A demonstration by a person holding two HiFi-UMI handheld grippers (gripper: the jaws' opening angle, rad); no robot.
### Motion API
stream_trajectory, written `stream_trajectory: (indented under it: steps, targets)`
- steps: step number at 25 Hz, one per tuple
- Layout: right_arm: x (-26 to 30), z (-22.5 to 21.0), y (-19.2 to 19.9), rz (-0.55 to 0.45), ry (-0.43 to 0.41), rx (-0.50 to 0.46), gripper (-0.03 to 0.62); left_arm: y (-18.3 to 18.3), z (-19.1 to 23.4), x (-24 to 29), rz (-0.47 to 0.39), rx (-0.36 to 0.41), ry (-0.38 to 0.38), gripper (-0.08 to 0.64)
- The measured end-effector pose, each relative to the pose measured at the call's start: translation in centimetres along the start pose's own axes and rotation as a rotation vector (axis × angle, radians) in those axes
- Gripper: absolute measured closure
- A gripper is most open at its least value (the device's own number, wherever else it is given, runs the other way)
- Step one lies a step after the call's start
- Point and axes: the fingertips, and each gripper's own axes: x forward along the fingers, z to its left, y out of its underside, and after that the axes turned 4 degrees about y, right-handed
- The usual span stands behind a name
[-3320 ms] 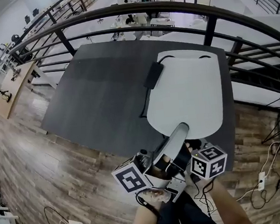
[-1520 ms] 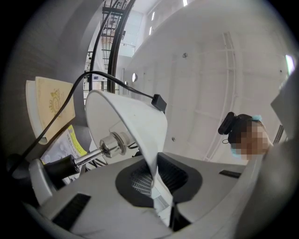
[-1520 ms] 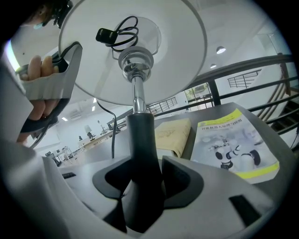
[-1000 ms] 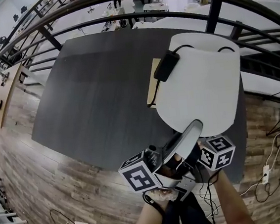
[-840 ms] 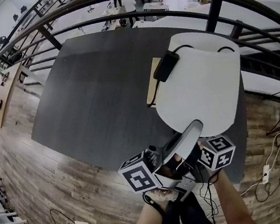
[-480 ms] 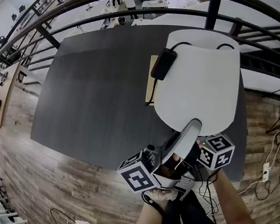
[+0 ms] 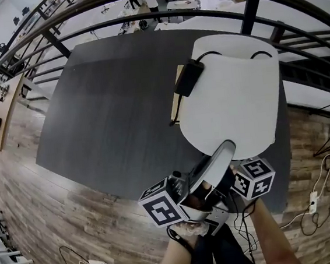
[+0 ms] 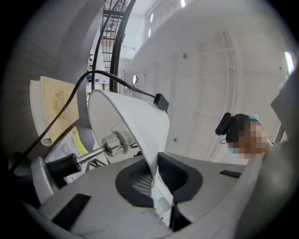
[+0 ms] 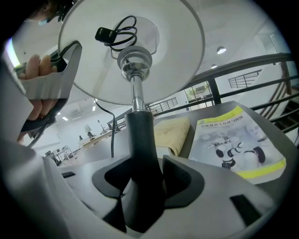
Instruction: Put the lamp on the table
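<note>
Your L gripper pinches the lamp shade rim, jaws narrow; R gripper clamps its black stem. Lamp's held over the desk's right side, near a booklet.

I have my left gripper pinched on the rim of the lampshade, jaws nearly together. My right gripper clamps the black stem. Both forearms reach forward, with the grippers side by side.

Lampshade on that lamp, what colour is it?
The lampshade is plain white, with no pattern. The head view shows it best.
</note>
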Motion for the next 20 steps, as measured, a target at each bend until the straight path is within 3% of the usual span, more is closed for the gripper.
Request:
stream_trajectory:
  steps: [12, 20]
  targets:
    - [-1.7, 0.5, 0.3, -0.048, 0.023, -0.039, 0.376, -0.1, -0.1, -0.9, -0.015, -0.005, 0.001, 0.509]
    - [-4.0, 0.5, 0.5, -0.08, 0.045, -0.011, 0.377, 1.1, -0.1, -1.1, 0.002, -0.006, -0.005, 0.5]
